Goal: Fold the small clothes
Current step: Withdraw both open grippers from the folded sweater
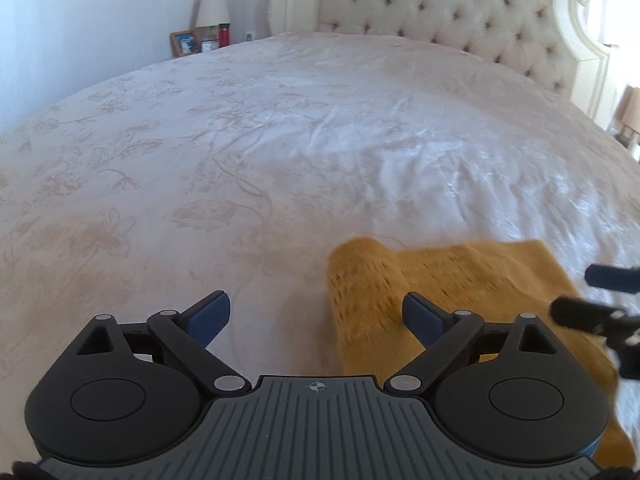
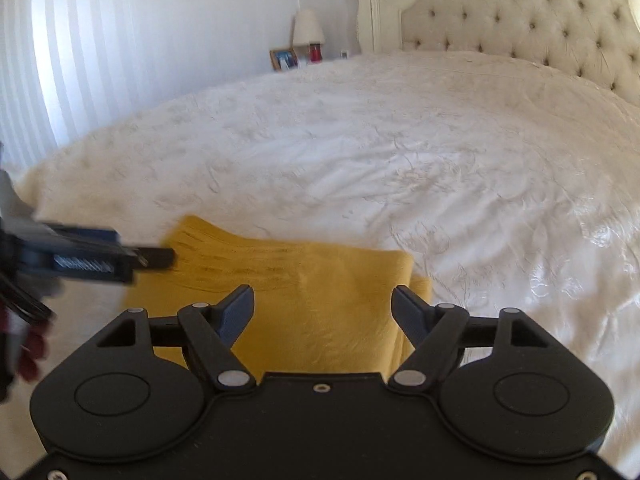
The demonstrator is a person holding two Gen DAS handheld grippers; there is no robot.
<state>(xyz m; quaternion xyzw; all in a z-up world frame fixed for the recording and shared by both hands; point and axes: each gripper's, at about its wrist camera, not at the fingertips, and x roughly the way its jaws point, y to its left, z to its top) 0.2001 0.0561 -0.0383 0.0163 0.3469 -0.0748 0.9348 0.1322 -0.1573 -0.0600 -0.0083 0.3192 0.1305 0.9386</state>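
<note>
Left wrist view: the left hand-held gripper (image 1: 317,314) gapes wide, holding nothing, above the left edge of the yellow cloth (image 1: 460,280) lying near on the bed (image 1: 240,140).

Right wrist view: the right hand-held gripper (image 2: 323,310) is open and empty over the cloth's middle. The cloth looks soft, light and limp; pinch a corner or edge.

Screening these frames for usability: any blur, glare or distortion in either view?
Left wrist view: fisheye bends the bed; yellow cloth smeared by motion blur, right gripper blurred at the edge. Right wrist view: softer overall, left gripper streaked, window light glares off the bedspread at right.
</note>
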